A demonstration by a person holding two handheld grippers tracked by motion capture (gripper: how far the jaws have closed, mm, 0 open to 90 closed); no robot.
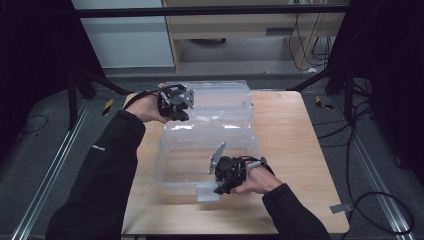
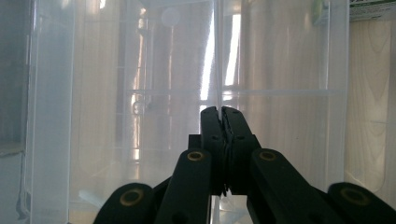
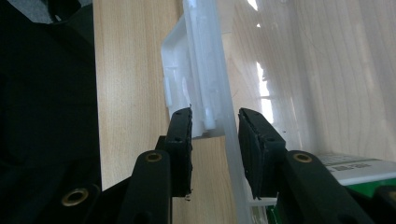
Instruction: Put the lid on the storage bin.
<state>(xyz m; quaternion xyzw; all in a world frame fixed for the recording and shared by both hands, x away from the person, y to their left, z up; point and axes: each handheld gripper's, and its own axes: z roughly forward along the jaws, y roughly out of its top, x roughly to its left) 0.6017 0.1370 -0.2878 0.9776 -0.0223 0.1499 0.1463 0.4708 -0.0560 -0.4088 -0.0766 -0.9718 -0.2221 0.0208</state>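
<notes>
Black jaws of the left gripper [image 2: 221, 112] are seen pressed together in the left gripper view, pinched on a thin clear edge of the plastic bin [image 2: 140, 93] that rises straight up from their tips. From the high view, that gripper [image 1: 176, 104] is held at the bin's [image 1: 210, 145] far left corner, where the open lid [image 1: 220, 97] stands behind the box. Wood grain of the table [image 1: 290, 140] is visible through the clear walls; no contents can be made out inside from above. At the near wall, the right gripper [image 1: 227, 175] is set over the rim beside a white latch [image 1: 207, 192]. Its jaws [image 3: 212, 140] are held at a narrow gap astride the wall and latch [image 3: 196, 84]; whether the pads press cannot be told. A green-and-white label [image 3: 355, 175] lies at that view's lower right.
</notes>
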